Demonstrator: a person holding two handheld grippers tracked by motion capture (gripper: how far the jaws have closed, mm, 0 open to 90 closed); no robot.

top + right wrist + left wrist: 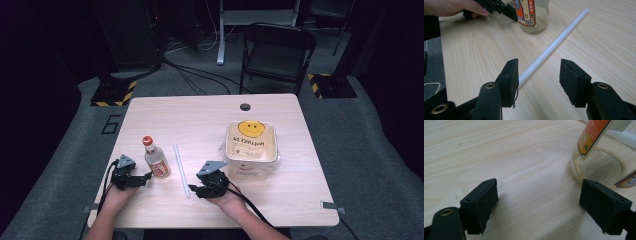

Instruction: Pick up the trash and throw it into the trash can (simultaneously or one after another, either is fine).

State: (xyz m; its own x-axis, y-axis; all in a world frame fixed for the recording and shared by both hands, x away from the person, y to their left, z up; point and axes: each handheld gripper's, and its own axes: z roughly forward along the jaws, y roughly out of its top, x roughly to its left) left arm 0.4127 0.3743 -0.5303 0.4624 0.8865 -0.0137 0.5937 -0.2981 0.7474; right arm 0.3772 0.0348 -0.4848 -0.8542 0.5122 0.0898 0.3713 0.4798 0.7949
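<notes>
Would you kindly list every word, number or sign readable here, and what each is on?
"6": marked on the floor left of the table.
Smiley face sign: yellow, on the bag; the print below it is too blurred to read.
Bottle label: orange and white, characters too blurred to read.

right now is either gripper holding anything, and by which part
Nothing is held. The right gripper stands open at the near end of the white straw; the left gripper is open beside the bottle.

A long white straw (181, 170) lies flat on the table (beside an upright bottle (156, 157)).
</notes>
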